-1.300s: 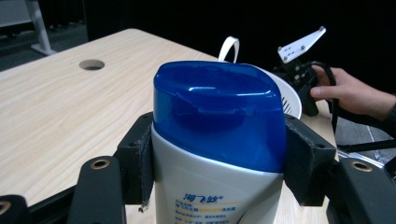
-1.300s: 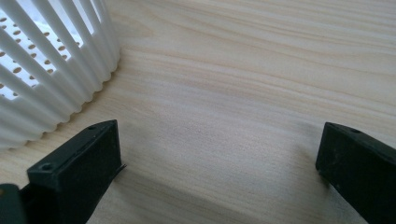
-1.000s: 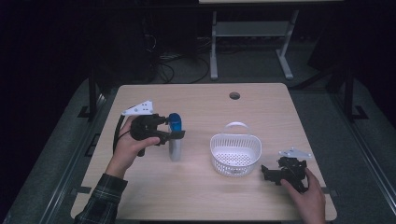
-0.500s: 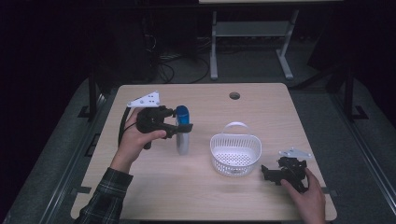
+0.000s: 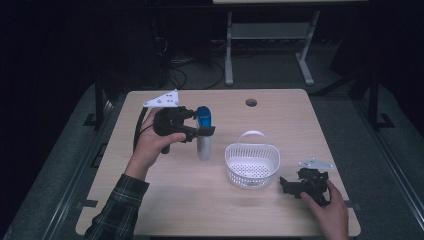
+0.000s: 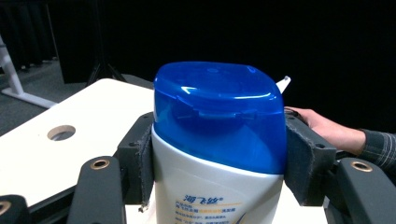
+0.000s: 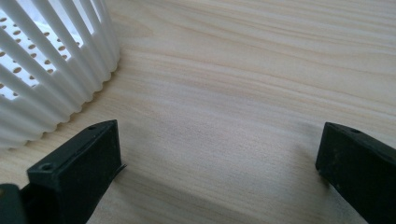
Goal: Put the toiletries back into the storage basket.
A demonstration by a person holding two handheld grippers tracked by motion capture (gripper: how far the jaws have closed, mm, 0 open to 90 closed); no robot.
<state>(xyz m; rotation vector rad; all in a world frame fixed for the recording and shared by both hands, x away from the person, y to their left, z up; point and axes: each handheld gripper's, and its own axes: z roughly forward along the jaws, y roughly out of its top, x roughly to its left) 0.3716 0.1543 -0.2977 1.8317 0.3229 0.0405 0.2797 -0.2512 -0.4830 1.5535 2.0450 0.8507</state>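
Note:
A white bottle with a blue cap (image 5: 203, 131) (image 6: 217, 140) hangs upright above the table, left of centre. My left gripper (image 5: 204, 131) (image 6: 218, 156) is shut on it just below the cap, a pad pressing on each side. A white slatted basket (image 5: 252, 163) (image 7: 44, 65) with a hoop handle stands right of centre. My right gripper (image 5: 286, 185) (image 7: 219, 158) rests low on the table at the front right, its jaws open and wide apart with bare wood between them, pointing toward the basket's side.
The wooden table (image 5: 175, 200) has a round cable hole (image 5: 251, 102) near its far edge. Dark floor, cables and a white stand's legs (image 5: 270, 55) lie beyond the table. A person's hand (image 6: 327, 130) shows behind the bottle in the left gripper view.
My left gripper has carried the bottle up and to the right, toward the basket. The right gripper has stayed in place.

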